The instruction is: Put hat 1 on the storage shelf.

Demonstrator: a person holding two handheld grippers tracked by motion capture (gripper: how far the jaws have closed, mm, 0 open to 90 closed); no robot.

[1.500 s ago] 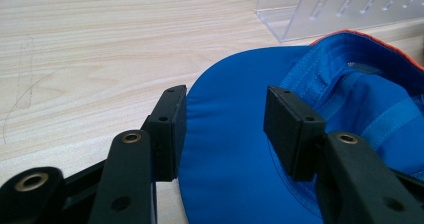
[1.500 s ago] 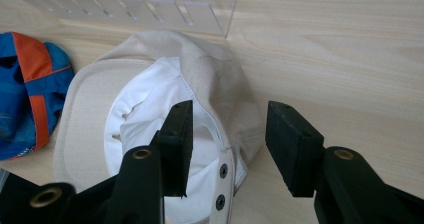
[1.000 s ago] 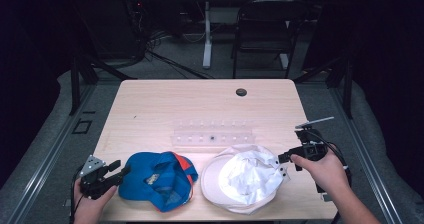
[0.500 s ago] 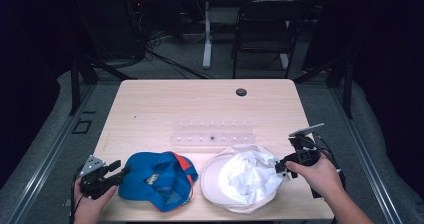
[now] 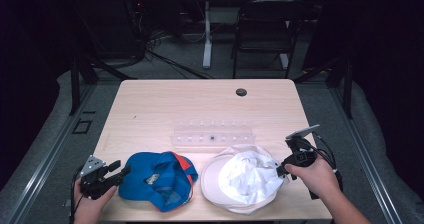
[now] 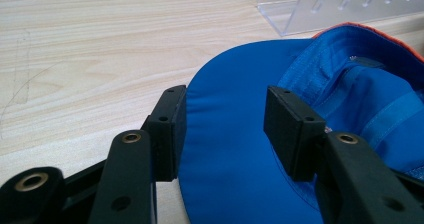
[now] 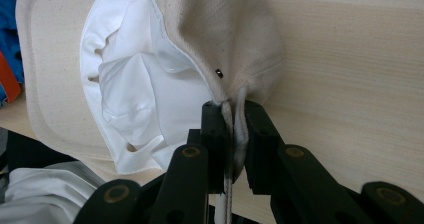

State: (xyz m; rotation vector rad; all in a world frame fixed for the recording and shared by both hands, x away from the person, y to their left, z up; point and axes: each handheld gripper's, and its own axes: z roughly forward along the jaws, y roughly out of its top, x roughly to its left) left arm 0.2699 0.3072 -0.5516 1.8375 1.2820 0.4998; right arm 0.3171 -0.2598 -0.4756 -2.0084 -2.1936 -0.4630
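While my right gripper (image 7: 233, 109) pinched the white cap (image 5: 245, 176), it sagged softly.
Its fingers had just closed on the near-right rim; left fingers (image 6: 170, 129) were spread around the blue cap (image 5: 157, 179)'s stiffer brim.

Left gripper (image 5: 121, 170) agape, right gripper (image 5: 281, 171) clamped

Left gripper (image 6: 225, 126): fingers (image 6: 170, 124) spread over blue cap brim.
Blue cap (image 6: 280, 109) brim lies between and beyond the fingers, neither pad pressing on it; crown interior sits past the right finger, orange edge visible. Clear plastic rack (image 6: 340, 4) lies farther off, beyond the cap. Bare table (image 6: 100, 49) beyond the left finger.
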